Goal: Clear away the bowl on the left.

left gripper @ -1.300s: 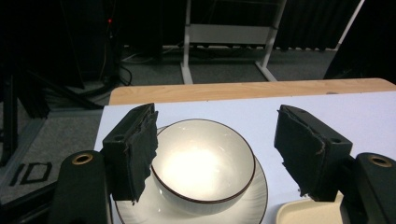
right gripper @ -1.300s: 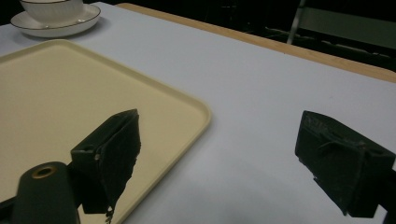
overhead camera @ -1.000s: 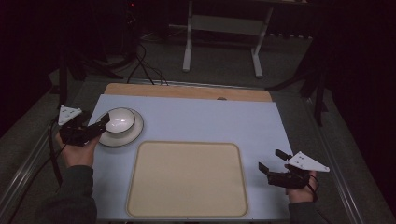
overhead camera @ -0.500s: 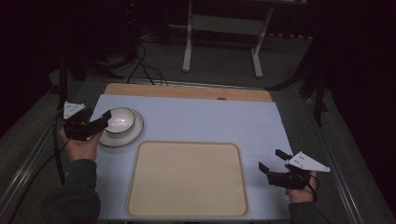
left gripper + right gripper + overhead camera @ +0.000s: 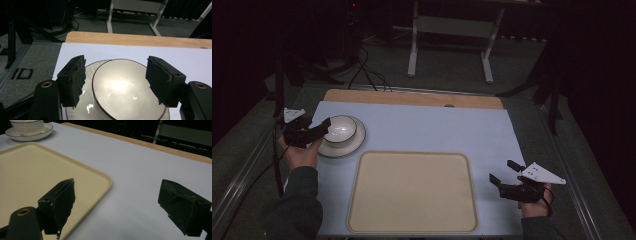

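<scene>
Straddling the bowl [image 5: 125, 90]: left tool [image 5: 116, 80], jaws apart.

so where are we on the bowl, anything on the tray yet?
Nothing done: the tray is bare. In hand: the left hand-held gripper is open with its jaws either side of the bowl, which sits on its saucer. Left, probably: grasp and move. The right hand-held gripper is open beside the tray.
</scene>
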`<control>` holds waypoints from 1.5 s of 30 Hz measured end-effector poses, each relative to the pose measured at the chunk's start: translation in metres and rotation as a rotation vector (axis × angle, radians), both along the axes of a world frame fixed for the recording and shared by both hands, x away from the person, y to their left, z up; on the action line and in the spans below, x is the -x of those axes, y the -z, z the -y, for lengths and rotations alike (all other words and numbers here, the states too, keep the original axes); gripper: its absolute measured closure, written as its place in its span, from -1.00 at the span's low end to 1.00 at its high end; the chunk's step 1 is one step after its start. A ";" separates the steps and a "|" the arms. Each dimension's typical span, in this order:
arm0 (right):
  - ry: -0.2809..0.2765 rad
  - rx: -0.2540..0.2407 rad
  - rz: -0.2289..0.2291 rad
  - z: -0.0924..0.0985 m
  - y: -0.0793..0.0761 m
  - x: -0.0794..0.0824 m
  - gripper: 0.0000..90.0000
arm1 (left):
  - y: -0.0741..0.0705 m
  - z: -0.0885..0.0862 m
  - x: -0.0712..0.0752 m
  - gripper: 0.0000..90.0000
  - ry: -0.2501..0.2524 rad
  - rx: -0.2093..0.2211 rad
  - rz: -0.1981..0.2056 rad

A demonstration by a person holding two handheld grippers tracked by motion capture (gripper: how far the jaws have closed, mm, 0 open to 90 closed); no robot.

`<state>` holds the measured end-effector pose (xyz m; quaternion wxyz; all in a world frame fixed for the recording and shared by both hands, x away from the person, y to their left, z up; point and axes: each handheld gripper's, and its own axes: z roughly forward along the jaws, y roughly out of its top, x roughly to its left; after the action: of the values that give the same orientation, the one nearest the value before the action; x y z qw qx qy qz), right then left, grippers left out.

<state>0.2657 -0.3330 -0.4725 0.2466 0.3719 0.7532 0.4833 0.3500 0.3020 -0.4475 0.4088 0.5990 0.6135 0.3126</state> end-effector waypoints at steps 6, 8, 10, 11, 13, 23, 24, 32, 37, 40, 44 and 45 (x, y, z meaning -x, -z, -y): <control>-0.002 0.002 -0.003 0.000 0.000 -0.001 -0.69 | 0.009 -0.003 -0.006 -0.27 -0.009 -0.009 -0.040; -0.001 0.001 -0.004 0.000 0.001 -0.001 -0.69 | 0.012 -0.003 -0.008 -0.26 -0.011 -0.010 -0.053; -0.001 0.000 -0.006 0.000 0.001 -0.001 -0.69 | 0.015 -0.003 -0.009 -0.25 -0.011 -0.005 -0.065; -0.002 0.002 -0.008 0.001 0.001 -0.001 -0.69 | 0.017 -0.004 -0.009 -0.24 -0.010 -0.003 -0.072; -0.002 0.001 -0.008 0.001 0.001 -0.001 -0.69 | 0.021 -0.003 -0.010 -0.23 -0.009 -0.002 -0.084; -0.001 0.001 -0.010 0.001 0.001 -0.001 -0.69 | 0.029 -0.002 -0.017 -0.22 -0.021 0.018 -0.120; 0.000 0.001 -0.008 0.001 0.001 -0.001 -0.69 | 0.030 -0.002 -0.017 -0.22 -0.024 0.020 -0.124; 0.000 0.003 -0.011 0.001 0.001 -0.001 -0.69 | 0.039 -0.003 -0.021 -0.22 -0.040 0.050 -0.150; 0.001 0.001 -0.010 0.001 0.001 0.000 -0.69 | 0.048 -0.005 -0.020 -0.18 -0.056 0.074 -0.183; 0.001 0.000 -0.011 0.002 0.001 0.000 -0.69 | 0.050 -0.005 -0.021 -0.09 -0.057 0.062 -0.212; -0.001 0.004 -0.012 0.001 0.001 -0.001 -0.69 | 0.052 -0.005 -0.023 0.05 -0.059 0.076 -0.228; -0.001 0.004 -0.012 0.001 0.001 -0.001 -0.69 | 0.052 -0.005 -0.023 0.09 -0.056 0.079 -0.236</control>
<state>0.2666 -0.3342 -0.4739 0.2427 0.3739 0.7559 0.4794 0.3731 0.3068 -0.4997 0.3483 0.5978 0.6854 0.2269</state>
